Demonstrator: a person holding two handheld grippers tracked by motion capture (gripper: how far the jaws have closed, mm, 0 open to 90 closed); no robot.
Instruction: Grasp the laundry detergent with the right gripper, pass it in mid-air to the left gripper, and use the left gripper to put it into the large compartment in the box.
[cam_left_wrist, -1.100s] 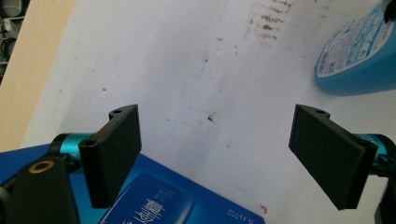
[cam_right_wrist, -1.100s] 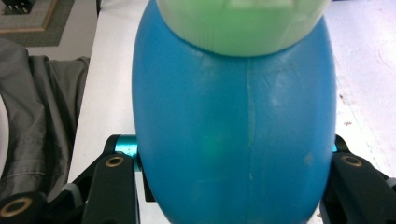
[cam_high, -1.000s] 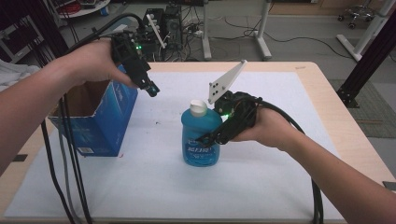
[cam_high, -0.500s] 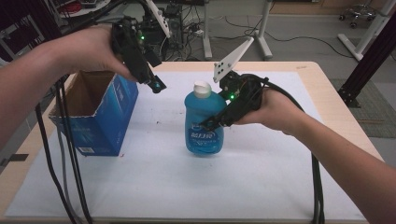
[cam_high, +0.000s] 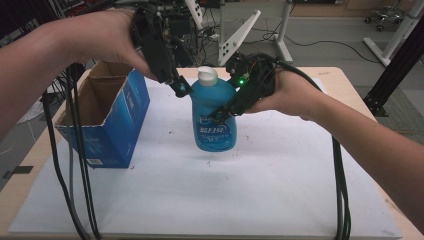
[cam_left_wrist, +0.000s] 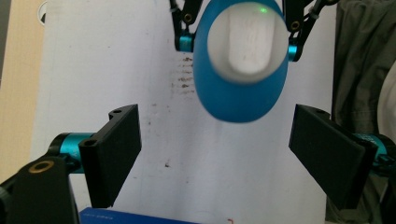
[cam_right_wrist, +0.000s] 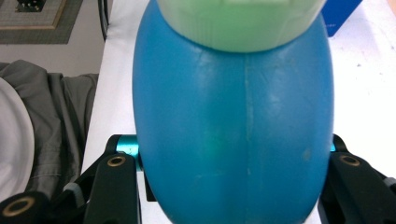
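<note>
A blue dish-soap bottle (cam_high: 215, 122) with a white flip cap (cam_high: 207, 75) hangs upright just above the white mat. My right gripper (cam_high: 216, 114) is shut on its body from the right side, and in the right gripper view the bottle (cam_right_wrist: 233, 140) sits between both black jaws. My left gripper (cam_high: 180, 89) hovers at the bottle's left shoulder, close beside the cap. In the left gripper view its jaws stand wide apart, my left gripper (cam_left_wrist: 219, 156) open and above the cap (cam_left_wrist: 245, 42), touching nothing.
An open blue cardboard box (cam_high: 107, 125) stands at the left of the white mat (cam_high: 250, 195). Black cables (cam_high: 75, 175) hang from the left hand over the table's front left. Another cable (cam_high: 340, 175) trails along the right forearm.
Both hands have risen. The bottle has come up off the mat in the right gripper, and the left gripper has moved right and up to the cap.
</note>
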